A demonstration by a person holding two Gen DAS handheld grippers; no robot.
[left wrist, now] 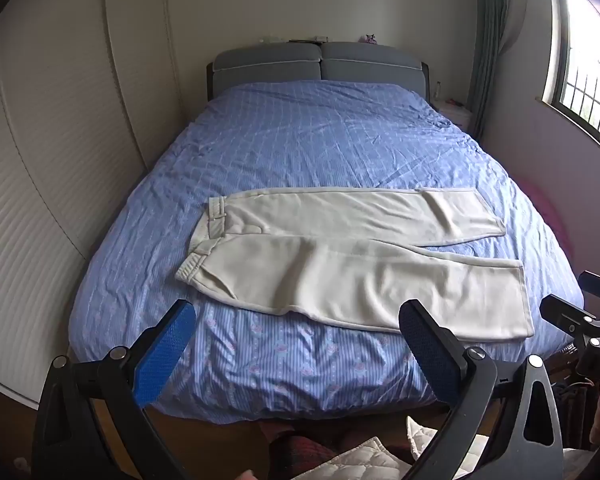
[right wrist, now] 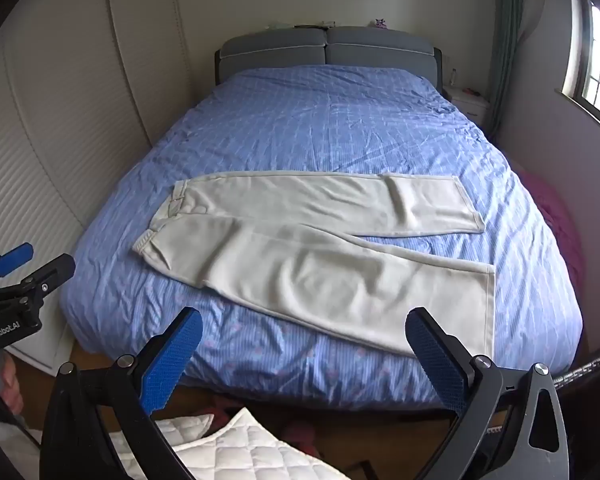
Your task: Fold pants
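Cream pants [left wrist: 352, 256] lie flat on the blue bed cover, waistband to the left, both legs spread apart toward the right. They also show in the right wrist view [right wrist: 316, 248]. My left gripper [left wrist: 296, 322] is open and empty, held above the foot of the bed, short of the near leg. My right gripper [right wrist: 304, 330] is open and empty, also short of the near leg's hem. Each gripper shows at the edge of the other's view: the right one [left wrist: 580, 312] and the left one [right wrist: 24, 276].
The bed [left wrist: 320, 140] with a grey headboard [left wrist: 320, 62] fills the room's middle. White wardrobe doors [left wrist: 60, 140] stand on the left. A nightstand [left wrist: 454, 114], curtain and window are on the right. White quilted fabric [right wrist: 236, 448] lies on the floor below.
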